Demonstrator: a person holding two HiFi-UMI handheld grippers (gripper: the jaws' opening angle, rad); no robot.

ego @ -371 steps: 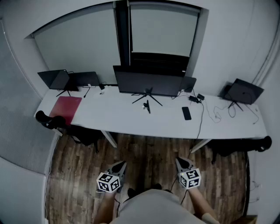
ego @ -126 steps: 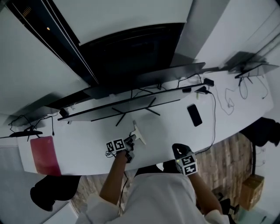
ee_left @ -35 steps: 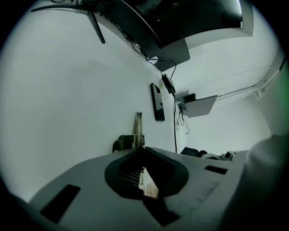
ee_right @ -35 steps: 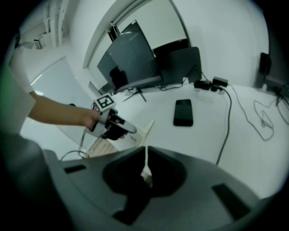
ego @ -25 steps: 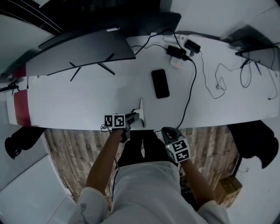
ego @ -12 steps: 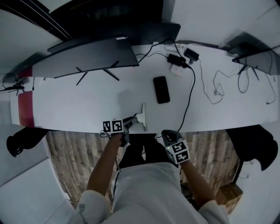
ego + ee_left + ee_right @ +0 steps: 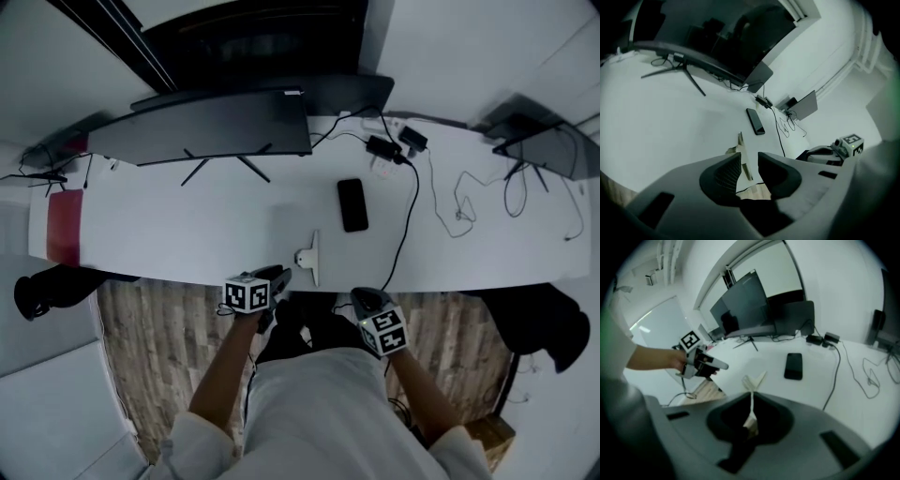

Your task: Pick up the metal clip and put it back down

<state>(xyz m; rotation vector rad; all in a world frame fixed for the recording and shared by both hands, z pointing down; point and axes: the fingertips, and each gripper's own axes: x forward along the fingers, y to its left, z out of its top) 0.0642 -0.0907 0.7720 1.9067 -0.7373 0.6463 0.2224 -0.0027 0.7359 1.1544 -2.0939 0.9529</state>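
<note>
The metal clip (image 7: 309, 258) lies on the white table (image 7: 187, 234) near its front edge, a pale bar with a small tab on its left side. My left gripper (image 7: 279, 275) hovers just in front and to the left of it, not touching it. In the left gripper view the jaws (image 7: 749, 161) stand apart and have just been closing a little, with nothing between them; the clip (image 7: 742, 149) shows on the table beyond the gap. My right gripper (image 7: 361, 298) hangs off the table's edge, and its jaws (image 7: 751, 399) meet with only a thin slit; the clip (image 7: 753, 379) lies ahead.
A black phone (image 7: 352, 203) lies behind the clip. A wide monitor (image 7: 216, 127) on a stand fills the back. Cables and a power adapter (image 7: 386, 150) run at the right, beside a laptop (image 7: 534, 141). A red folder (image 7: 64, 225) lies far left. Wooden floor (image 7: 159, 328) lies below.
The left gripper, which was at the clip's left side, has drawn back and lifted away. The clip stays on the table by itself. The right gripper has hardly moved.
</note>
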